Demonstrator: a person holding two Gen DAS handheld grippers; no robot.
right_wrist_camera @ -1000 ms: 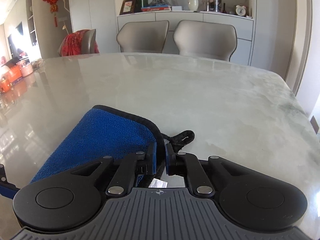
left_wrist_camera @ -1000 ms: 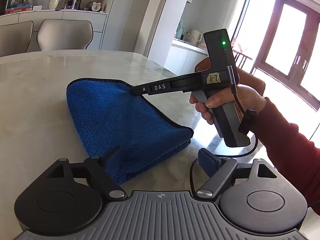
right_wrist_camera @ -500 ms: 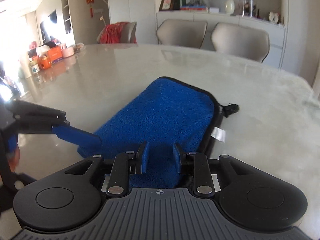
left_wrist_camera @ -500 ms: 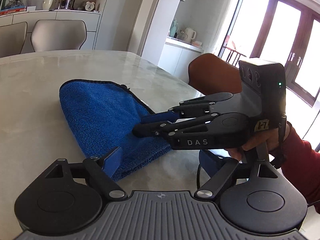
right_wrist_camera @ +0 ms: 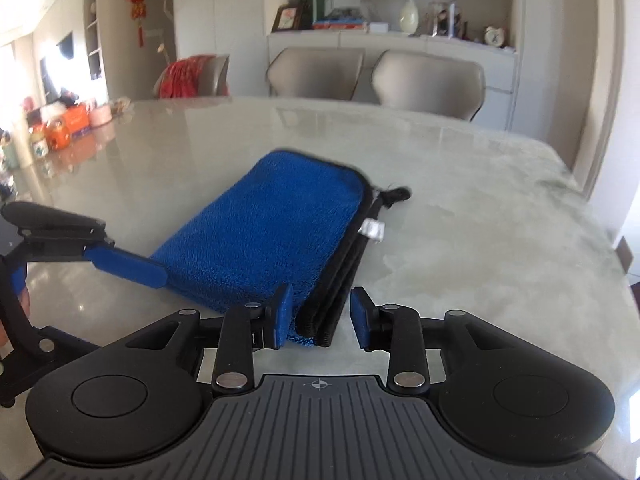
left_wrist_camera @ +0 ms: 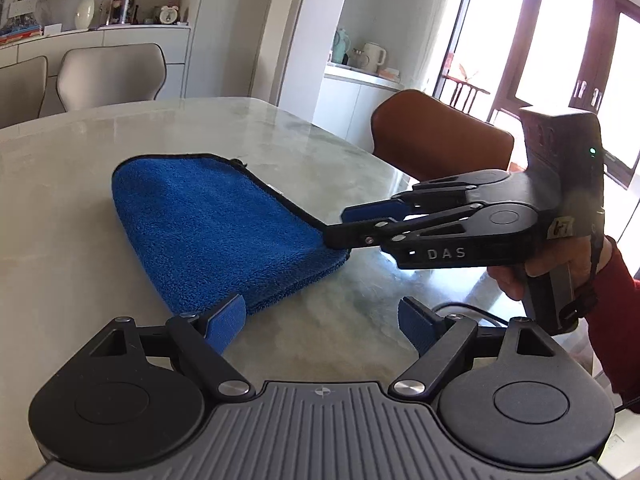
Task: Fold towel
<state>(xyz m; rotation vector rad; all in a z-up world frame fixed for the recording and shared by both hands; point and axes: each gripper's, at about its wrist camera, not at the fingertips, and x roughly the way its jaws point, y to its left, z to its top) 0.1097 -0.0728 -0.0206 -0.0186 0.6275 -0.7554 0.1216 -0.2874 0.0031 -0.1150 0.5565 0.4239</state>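
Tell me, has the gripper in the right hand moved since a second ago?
Yes. The right gripper has pulled back off the blue towel toward the brown chair, its jaws opening with the towel's corner between them.

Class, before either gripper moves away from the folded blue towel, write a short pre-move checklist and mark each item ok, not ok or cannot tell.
1. Towel folded and lying flat on the table: ok.
2. Black-trimmed edges stacked together along one side: ok.
3. Right gripper let go: ok, jaws opening, towel corner between them but pads clear.
4. Left gripper empty: ok, open, only its left pad at the towel's near edge.
5. Layers under the top one lie smooth: cannot tell.
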